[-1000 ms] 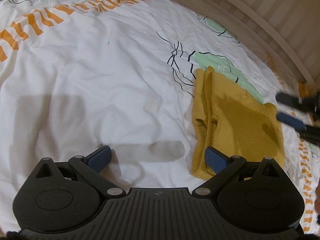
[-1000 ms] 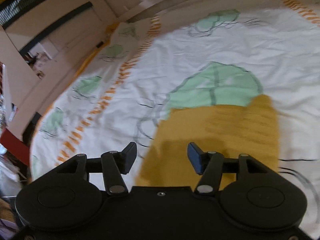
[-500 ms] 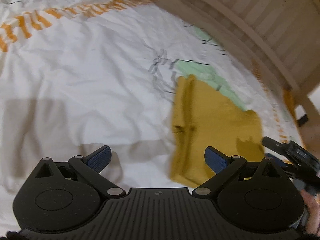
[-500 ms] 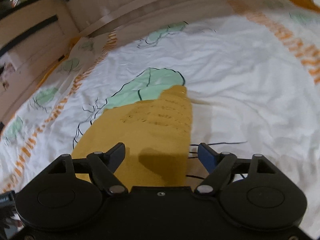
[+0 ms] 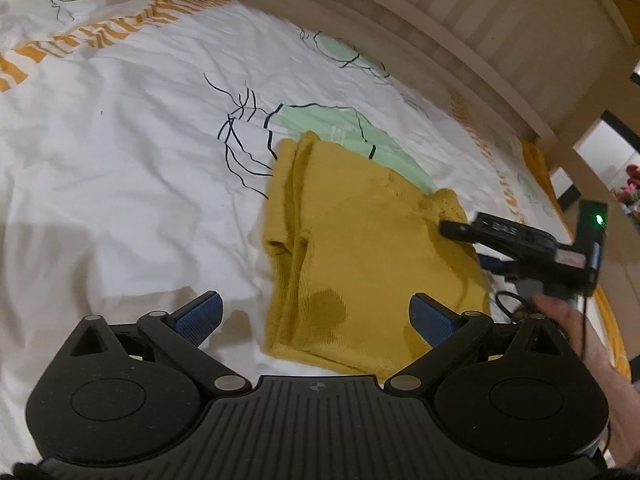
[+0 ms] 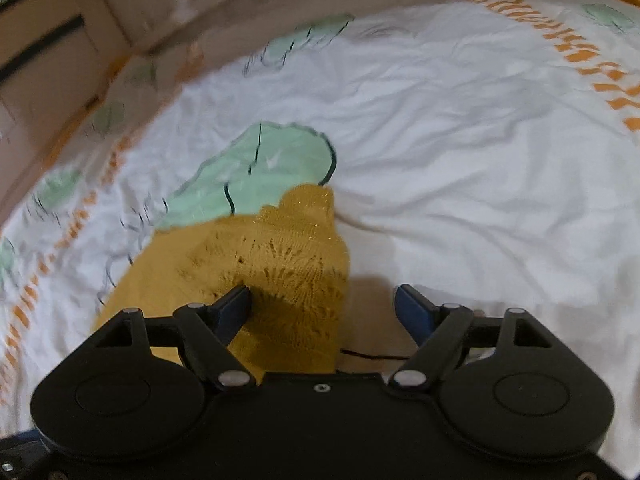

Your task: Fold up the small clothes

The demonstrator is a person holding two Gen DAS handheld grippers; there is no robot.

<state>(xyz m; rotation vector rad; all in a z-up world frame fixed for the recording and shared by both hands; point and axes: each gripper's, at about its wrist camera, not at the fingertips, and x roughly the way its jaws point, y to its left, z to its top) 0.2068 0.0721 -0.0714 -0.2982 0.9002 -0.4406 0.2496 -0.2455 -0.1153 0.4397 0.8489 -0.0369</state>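
— Where are we? It looks like a bedroom in a home.

— We think so too. We're looking down on a bed covered with a rumpled white duvet cover printed with pale green shapes, black scribbled lines and orange dashes.

— And the pale wooden frame curving along the far edge?

— A slatted headboard or bed end, we'd say. In the right wrist view we also see light wooden furniture beyond the mattress, though it is blurred.
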